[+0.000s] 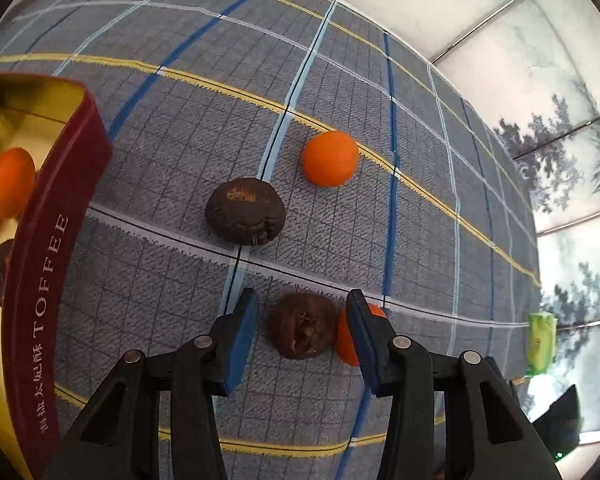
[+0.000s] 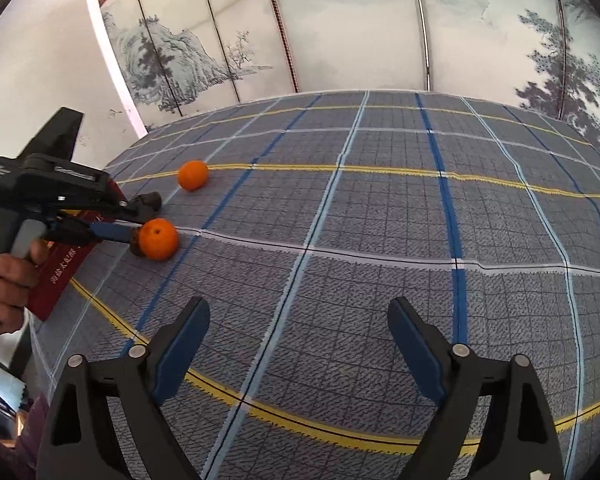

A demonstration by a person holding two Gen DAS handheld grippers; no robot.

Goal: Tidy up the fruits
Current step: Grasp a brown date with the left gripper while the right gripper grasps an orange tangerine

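In the left wrist view my left gripper (image 1: 302, 330) is open, its jaws on either side of a dark brown wrinkled fruit (image 1: 302, 326) on the checked cloth. An orange (image 1: 346, 336) lies just right of it, partly behind the right finger. A second dark fruit (image 1: 245, 211) and a second orange (image 1: 330, 159) lie farther ahead. A red and gold tin (image 1: 56, 248) at the left holds oranges (image 1: 10, 182) and a dark fruit. In the right wrist view my right gripper (image 2: 298, 344) is open and empty over the cloth, well right of the left gripper (image 2: 134, 226).
A grey checked tablecloth (image 2: 380, 220) with blue, white and yellow lines covers the table. A green packet (image 1: 542, 340) lies at the table's right edge. A painted folding screen (image 2: 340, 28) stands behind the table. The near orange (image 2: 159, 239) and far orange (image 2: 193, 175) lie at the left.
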